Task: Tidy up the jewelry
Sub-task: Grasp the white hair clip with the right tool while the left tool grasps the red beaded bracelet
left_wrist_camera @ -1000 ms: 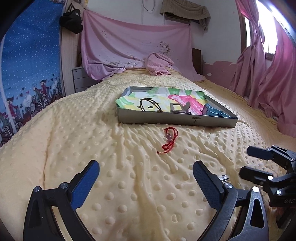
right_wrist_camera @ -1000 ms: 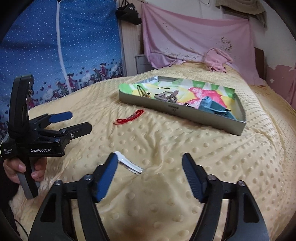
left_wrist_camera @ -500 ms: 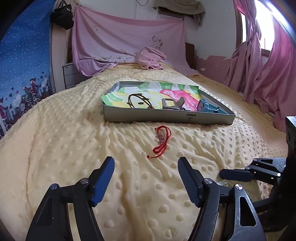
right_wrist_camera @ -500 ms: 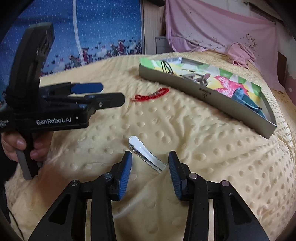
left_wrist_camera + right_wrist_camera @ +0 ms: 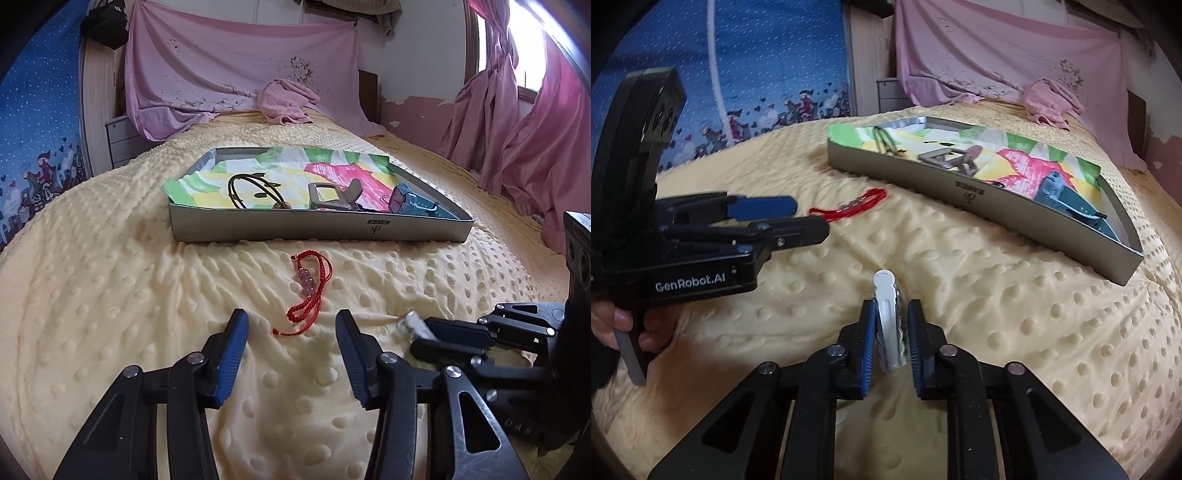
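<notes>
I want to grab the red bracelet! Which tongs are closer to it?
Left. The left tongs sit open right before the red bracelet; the right tongs are off to the side, shut on the white hair clip.

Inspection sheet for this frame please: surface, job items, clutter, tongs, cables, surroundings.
Surface: yellow dotted blanket on a bed, rumpled near the tray.
Job's things: grey tray lined with coloured paper, holding a dark bangle, a grey clip and a blue clip; red cord bracelet lies on the blanket in front of the tray; white hair clip lies between the right pads.
Clutter: pink cloth at the bed head.
Tongs: left tongs open, just short of the bracelet; right tongs closed on the hair clip.
Cables: nothing seen.
Surroundings: pink curtains, blue patterned fabric, pink sheet on the wall.
</notes>
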`<act>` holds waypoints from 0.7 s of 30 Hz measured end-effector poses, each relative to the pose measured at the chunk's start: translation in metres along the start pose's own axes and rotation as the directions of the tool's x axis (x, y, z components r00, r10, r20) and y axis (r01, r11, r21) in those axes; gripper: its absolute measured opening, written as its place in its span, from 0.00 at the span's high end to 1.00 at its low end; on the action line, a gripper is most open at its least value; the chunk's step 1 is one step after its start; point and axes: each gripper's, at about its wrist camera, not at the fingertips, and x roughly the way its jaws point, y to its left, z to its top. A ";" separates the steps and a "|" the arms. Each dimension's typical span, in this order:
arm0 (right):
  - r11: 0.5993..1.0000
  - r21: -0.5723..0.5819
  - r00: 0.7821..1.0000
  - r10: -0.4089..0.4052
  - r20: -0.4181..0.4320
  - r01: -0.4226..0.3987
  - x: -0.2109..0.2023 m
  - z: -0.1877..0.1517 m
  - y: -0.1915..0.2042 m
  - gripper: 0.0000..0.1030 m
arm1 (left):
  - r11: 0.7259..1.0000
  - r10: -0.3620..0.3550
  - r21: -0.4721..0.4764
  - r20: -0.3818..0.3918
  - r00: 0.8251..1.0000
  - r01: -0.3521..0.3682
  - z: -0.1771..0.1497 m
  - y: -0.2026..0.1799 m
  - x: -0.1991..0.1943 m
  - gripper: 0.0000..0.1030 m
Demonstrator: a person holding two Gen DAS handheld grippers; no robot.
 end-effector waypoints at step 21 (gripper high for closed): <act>0.992 0.126 0.999 -0.017 0.033 0.012 0.010 -0.002 -0.028 0.89 | 0.997 -0.021 0.070 -0.027 0.999 0.023 0.003 -0.013 0.014 0.83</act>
